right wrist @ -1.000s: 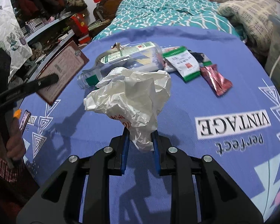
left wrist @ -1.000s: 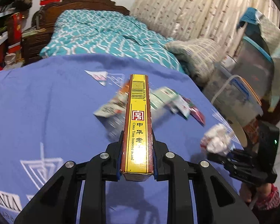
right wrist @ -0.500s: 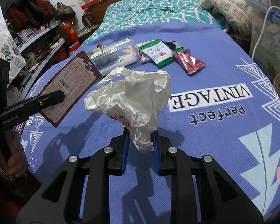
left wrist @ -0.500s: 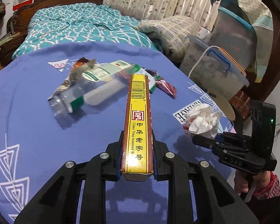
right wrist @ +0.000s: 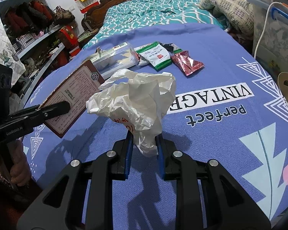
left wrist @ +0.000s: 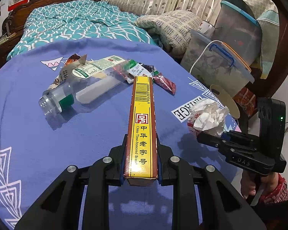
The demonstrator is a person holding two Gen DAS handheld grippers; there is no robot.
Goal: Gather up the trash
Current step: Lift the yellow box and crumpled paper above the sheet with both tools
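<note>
My left gripper is shut on a flat yellow-and-brown carton, held on edge above the blue tablecloth; its printed brown face shows in the right wrist view. My right gripper is shut on a crumpled white paper wad, also seen in the left wrist view. On the cloth lie a clear plastic bottle, a green-and-white packet and a red foil wrapper.
A bed with a teal quilt lies behind the table. Lidded plastic bins with a white cable stand at the right. Cluttered shelves stand at the left. The table edge curves near both grippers.
Both grippers have pulled back from the litter pile toward the near table edge, each still holding its item. The views have swung right, so the bins and table edge show more.
</note>
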